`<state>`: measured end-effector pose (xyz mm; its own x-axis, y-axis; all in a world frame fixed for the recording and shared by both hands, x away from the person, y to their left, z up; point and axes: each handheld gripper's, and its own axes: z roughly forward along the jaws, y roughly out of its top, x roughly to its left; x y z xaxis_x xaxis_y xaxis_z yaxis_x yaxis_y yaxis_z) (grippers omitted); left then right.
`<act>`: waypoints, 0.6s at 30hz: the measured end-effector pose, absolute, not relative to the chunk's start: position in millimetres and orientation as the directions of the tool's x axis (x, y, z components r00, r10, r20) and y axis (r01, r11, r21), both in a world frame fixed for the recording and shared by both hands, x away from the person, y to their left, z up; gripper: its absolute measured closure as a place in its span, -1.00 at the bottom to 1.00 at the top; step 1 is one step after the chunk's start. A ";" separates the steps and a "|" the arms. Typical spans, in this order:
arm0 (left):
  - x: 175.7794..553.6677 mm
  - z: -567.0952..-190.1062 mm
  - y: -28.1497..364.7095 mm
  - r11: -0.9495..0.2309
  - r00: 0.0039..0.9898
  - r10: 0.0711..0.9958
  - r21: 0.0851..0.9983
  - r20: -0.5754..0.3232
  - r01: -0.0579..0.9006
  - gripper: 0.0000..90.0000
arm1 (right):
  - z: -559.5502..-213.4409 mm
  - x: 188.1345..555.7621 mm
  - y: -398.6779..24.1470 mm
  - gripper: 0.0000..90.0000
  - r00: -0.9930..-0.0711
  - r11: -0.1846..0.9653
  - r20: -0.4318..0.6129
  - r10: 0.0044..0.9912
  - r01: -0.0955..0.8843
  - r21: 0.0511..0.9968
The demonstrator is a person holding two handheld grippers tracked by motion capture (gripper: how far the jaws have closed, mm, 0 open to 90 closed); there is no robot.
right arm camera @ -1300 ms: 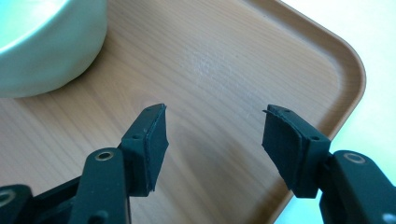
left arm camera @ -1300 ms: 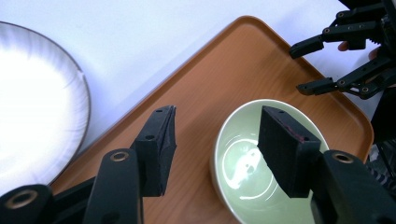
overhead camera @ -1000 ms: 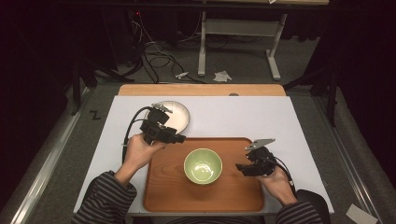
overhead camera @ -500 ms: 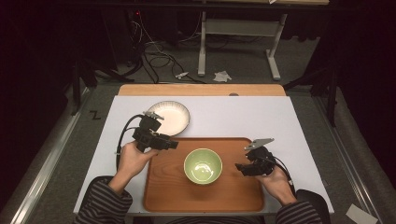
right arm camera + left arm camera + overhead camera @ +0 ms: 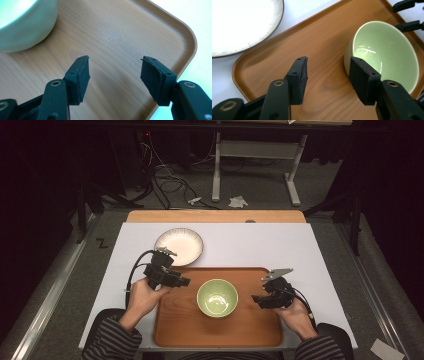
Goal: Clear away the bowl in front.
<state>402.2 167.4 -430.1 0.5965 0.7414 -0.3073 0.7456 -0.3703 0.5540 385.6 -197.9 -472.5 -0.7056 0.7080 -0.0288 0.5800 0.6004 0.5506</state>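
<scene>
your left gripper (image 5: 181, 282) sits in your left hand (image 5: 142, 295) at the left edge of the wooden tray (image 5: 175, 340), pointing right toward the middle. its two black jaws stand apart with nothing between them. in the left gripper view the gripper (image 5: 328, 72) hangs over bare tray wood (image 5: 274, 62), and its right-hand jaw is just beside the outer wall of the pale green bowl (image 5: 387, 50); whether it touches the bowl cannot be told.

your right gripper (image 5: 259, 300) sits in your right hand (image 5: 295, 312) over the right part of the tray, pointing left toward the bowl (image 5: 217, 298). its jaws are also apart and hold nothing. in the right gripper view the gripper (image 5: 115, 75) is above bare wood (image 5: 120, 37), with the bowl (image 5: 25, 25) near, up and to the left, and the tray's rounded corner at the right.

the bowl stands upright and empty in the middle of the tray, between the two grippers. the tray lies on a white table top (image 5: 310, 250), close to your side. a cream plate (image 5: 178, 246) with a dark rim rests on the table just beyond the tray's far left corner, near your left gripper. your striped sleeves (image 5: 110, 345) come in from the bottom. beyond the table, cables (image 5: 165, 175) lie on the grey floor.
</scene>
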 end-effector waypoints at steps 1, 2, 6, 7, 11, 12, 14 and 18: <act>402.2 -430.1 167.4 -0.370 0.597 0.741 0.554 -0.307 0.746 0.09 | -472.5 385.6 -197.9 -0.08 -0.706 0.600 -0.029 0.708 0.580 0.551; 402.0 -433.6 166.3 -0.372 0.593 0.744 0.548 -0.306 0.749 0.09 | -472.5 385.6 -198.1 -0.08 -0.705 0.599 -0.028 0.709 0.580 0.552; 401.8 -441.4 165.0 -0.377 0.588 0.752 0.537 -0.298 0.755 0.08 | -472.5 385.8 -198.5 -0.08 -0.705 0.599 -0.029 0.709 0.580 0.552; 401.6 -444.3 164.9 -0.381 0.587 0.753 0.530 -0.297 0.757 0.08 | -472.5 385.7 -198.4 -0.08 -0.704 0.599 -0.028 0.709 0.581 0.552; 398.9 -456.3 163.7 -0.392 0.580 0.756 0.499 -0.302 0.772 0.07 | -472.6 384.9 -197.3 -0.08 -0.707 0.607 -0.038 0.706 0.576 0.548; 397.4 -461.5 161.7 -0.409 0.582 0.762 0.485 -0.283 0.773 0.07 | -472.6 384.6 -196.9 -0.08 -0.708 0.608 -0.040 0.705 0.575 0.547; 397.7 -465.6 158.7 -0.427 0.585 0.766 0.467 -0.268 0.774 0.07 | -473.0 384.6 -196.7 -0.08 -0.713 0.613 -0.046 0.700 0.567 0.550; 400.9 -474.4 155.2 -0.454 0.585 0.769 0.422 -0.260 0.784 0.06 | -472.1 383.6 -197.0 -0.09 -0.706 0.603 -0.038 0.707 0.574 0.554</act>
<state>400.9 155.2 -474.4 0.5848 0.7685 -0.2596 0.7845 -0.4543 0.4221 383.6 -197.0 -472.1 -0.7061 0.7070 -0.0384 0.5741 0.6034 0.5535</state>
